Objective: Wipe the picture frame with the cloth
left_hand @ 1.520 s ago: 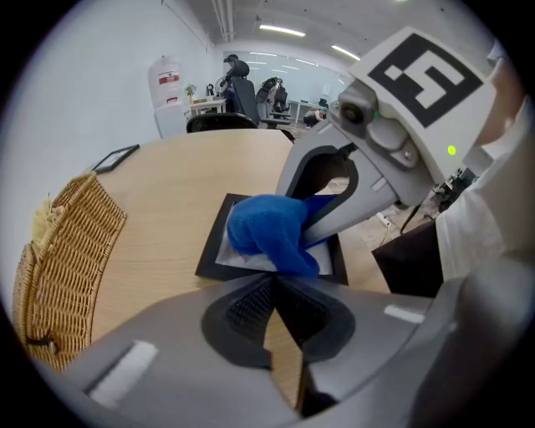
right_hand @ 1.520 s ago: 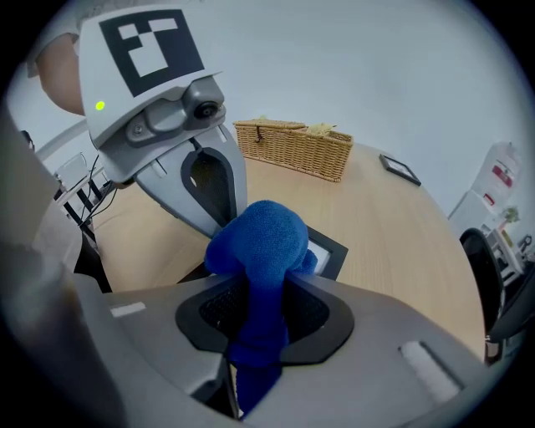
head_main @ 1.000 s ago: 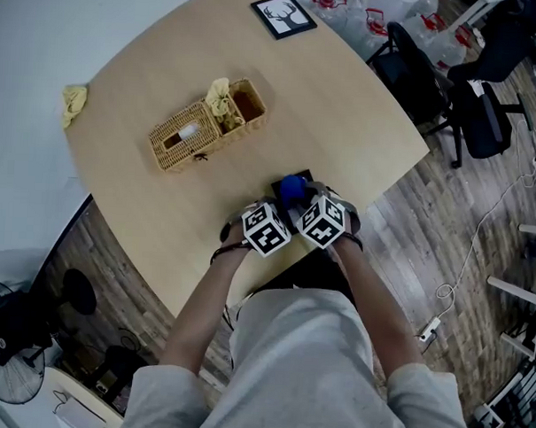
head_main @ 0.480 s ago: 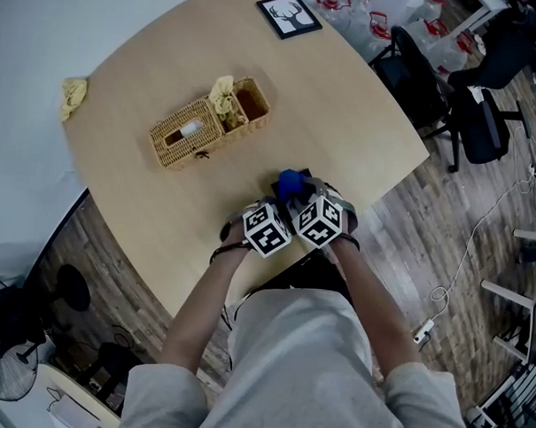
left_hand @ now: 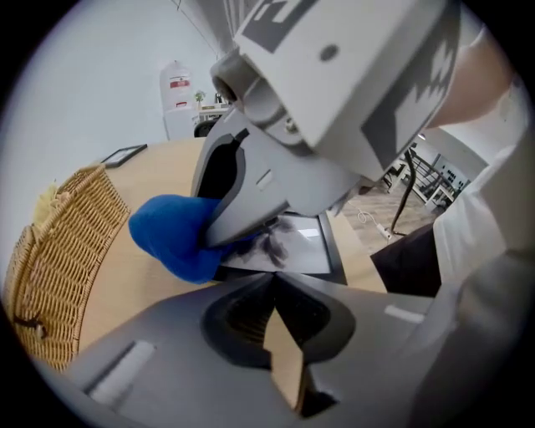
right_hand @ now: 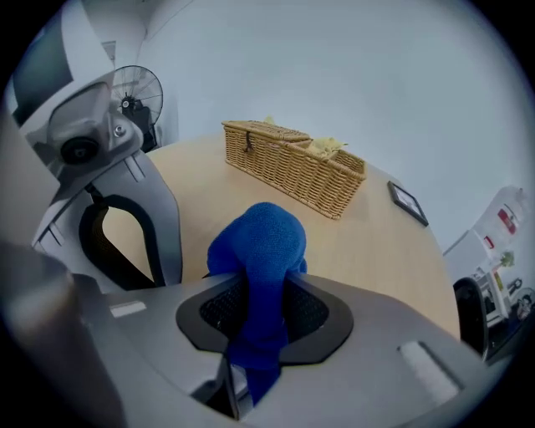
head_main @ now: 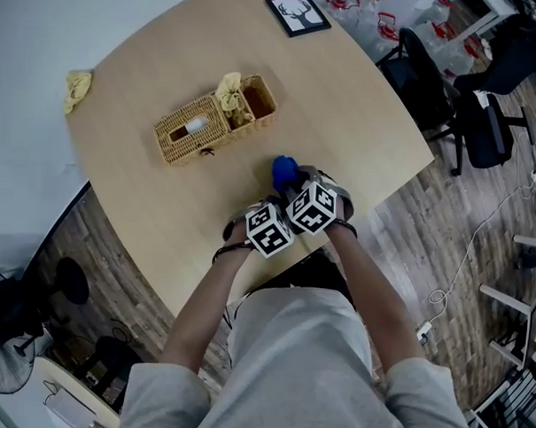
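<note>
Only the left gripper view shows me the picture frame (left_hand: 311, 247), flat on the table (head_main: 344, 106) with the blue cloth (right_hand: 263, 247) on its left edge. My right gripper (right_hand: 253, 288) clamps the cloth, reaching across the left gripper (left_hand: 274, 286), whose 2 jaws meet empty.

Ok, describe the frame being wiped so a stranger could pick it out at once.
On the wooden table, look at the near edge, on the person's side of the wicker basket. The picture frame lies flat there, against the blue cloth clamped in the right tool. Unlike the deer-print frame at the far edge, it is the one nearest the person.
</note>
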Motion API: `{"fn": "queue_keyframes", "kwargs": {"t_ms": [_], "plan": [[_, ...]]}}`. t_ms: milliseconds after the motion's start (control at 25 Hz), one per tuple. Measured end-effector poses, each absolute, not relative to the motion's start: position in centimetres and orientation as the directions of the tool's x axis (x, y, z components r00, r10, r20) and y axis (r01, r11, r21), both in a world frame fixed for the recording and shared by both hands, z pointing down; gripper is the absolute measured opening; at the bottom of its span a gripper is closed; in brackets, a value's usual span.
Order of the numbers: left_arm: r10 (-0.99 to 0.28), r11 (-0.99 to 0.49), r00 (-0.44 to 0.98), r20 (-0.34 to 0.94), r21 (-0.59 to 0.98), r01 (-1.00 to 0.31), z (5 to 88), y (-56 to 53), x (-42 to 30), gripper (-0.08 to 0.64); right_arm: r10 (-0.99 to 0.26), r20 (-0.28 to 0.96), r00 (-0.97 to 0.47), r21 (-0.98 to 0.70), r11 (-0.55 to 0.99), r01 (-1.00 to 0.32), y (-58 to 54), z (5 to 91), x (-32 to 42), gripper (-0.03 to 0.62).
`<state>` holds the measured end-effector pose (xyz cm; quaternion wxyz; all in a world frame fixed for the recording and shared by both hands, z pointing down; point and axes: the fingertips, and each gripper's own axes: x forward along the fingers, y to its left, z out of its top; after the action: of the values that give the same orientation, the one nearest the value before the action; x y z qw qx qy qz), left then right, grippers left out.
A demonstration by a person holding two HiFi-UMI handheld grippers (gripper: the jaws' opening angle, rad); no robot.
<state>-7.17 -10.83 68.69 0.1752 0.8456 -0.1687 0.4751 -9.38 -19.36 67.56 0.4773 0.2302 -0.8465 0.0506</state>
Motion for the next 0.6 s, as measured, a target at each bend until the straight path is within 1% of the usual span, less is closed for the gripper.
{"fn": "queue_keyframes", "kwargs": {"t_ms": [240,400,600], "plan": [[-0.114,-0.880,0.510,0.852,0.151,-0.450,68.3,-10.9,-7.0,0.054,-0.248,0.821,-0.515,0.093,0.947,-0.309,-17.8,67.5,-11.5,0.091],[-0.127,-0.878,0.504,0.854,0.140,-0.458,68.5,-10.8,-7.2,0.054,-0.163,0.805,-0.570,0.017,0.968,-0.252,-16.3,67.3,-11.9,0.087],[-0.143,-0.874,0.510,0.848,0.134,-0.467,68.5,-10.8,-7.3,0.054,-0.078,0.817,-0.572,-0.062,0.973,-0.222,-15.0,67.7,-10.6,0.087]]}}
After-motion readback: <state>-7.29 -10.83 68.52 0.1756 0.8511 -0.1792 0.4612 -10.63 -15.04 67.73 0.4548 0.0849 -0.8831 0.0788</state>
